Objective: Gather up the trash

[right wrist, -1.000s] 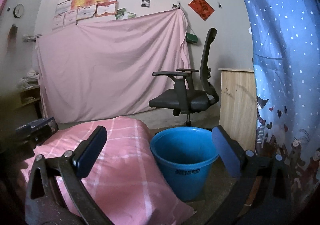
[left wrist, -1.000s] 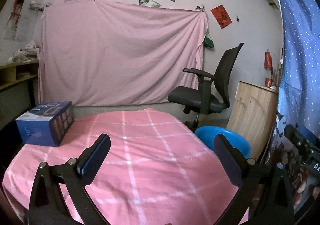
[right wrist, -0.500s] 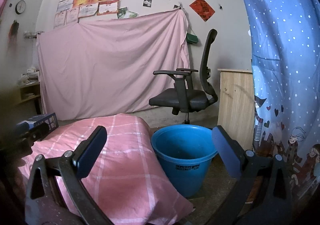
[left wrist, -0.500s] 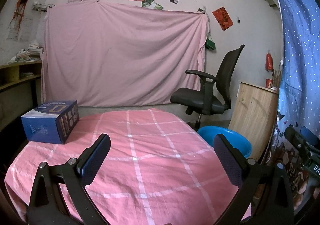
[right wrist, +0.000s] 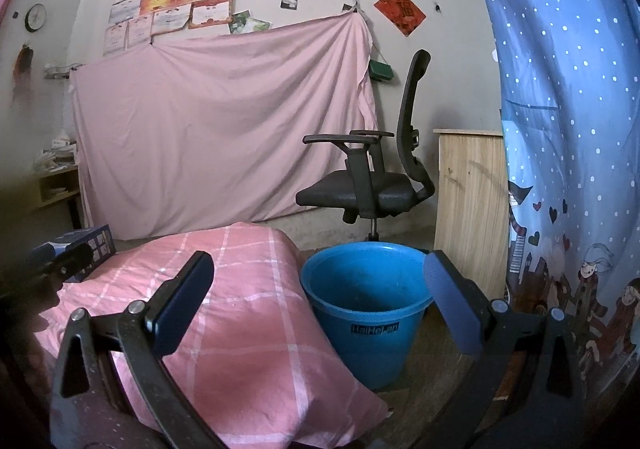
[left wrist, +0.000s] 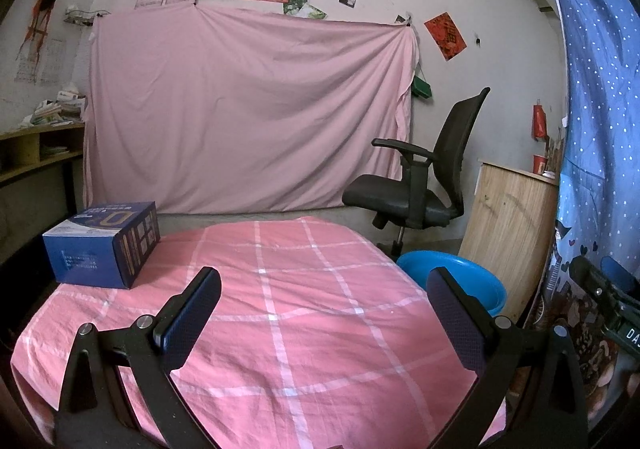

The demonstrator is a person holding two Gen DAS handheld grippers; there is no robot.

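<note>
Bucket point(right wrist: 366, 313) beside pink-clothed table point(left wrist: 304, 313)

A: Which markings are legible?

B: The round blue plastic bucket point(right wrist: 366, 313) carries a dark label on its front wall reading approximately "HaiHoLan"; exact letters uncertain. A black device point(left wrist: 612, 309) at the right edge of the left wrist view shows white letters "DA", cut off by the frame.

A: The blue cardboard box point(left wrist: 102, 245)?

B: Printed, but too small to read.
</note>
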